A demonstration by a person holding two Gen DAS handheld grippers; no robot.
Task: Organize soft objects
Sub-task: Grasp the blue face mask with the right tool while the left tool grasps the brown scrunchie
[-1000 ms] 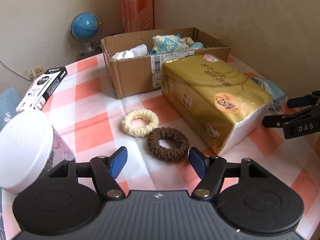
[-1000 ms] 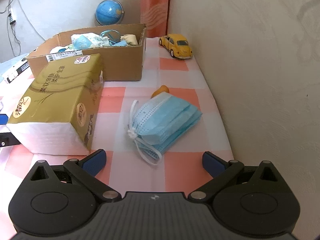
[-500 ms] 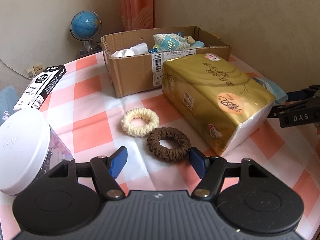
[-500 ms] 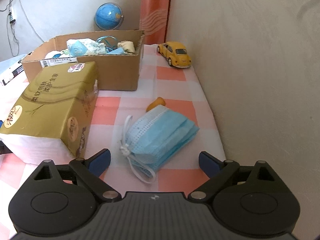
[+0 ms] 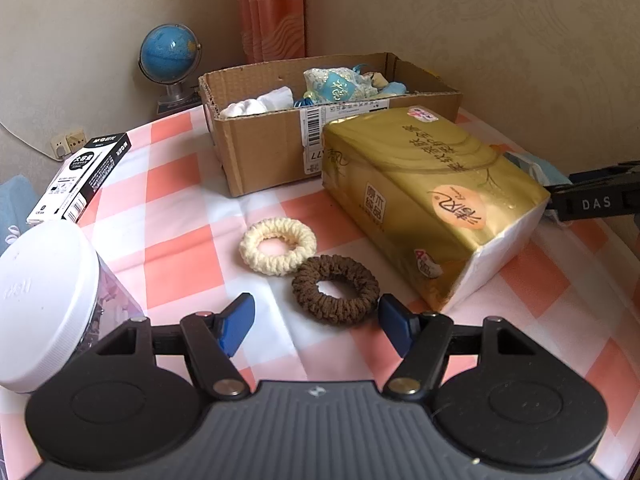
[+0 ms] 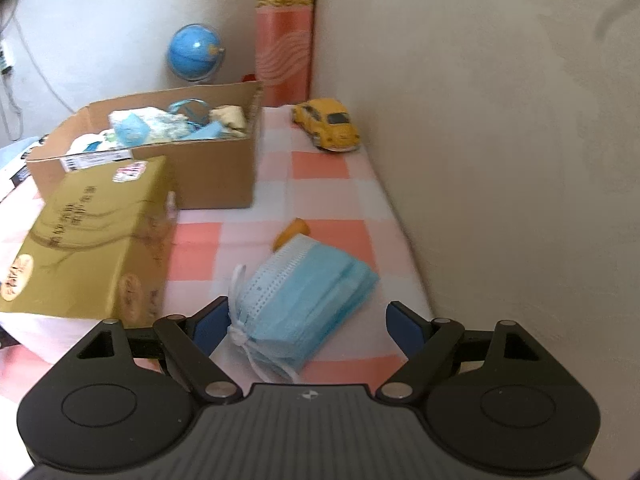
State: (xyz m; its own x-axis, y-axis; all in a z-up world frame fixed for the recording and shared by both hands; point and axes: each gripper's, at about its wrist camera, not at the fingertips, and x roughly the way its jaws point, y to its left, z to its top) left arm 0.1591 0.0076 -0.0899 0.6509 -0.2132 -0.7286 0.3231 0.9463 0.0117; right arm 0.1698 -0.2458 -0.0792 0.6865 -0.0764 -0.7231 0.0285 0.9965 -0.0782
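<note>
While right gripper (image 6: 308, 322) closed jaws around mask bundle (image 6: 306, 300) near table's right edge, pads not yet pressing, left gripper (image 5: 316, 320) waited half-open, empty, before brown scrunchie (image 5: 336, 289); cardboard box (image 5: 264, 160) at far edge probably destination.

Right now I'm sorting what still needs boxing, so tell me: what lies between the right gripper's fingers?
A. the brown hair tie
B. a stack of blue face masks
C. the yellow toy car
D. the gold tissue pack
B: in the right wrist view the stack of blue face masks lies on the checked cloth between the closing jaws of the right gripper, whose pads do not yet press it.
</note>
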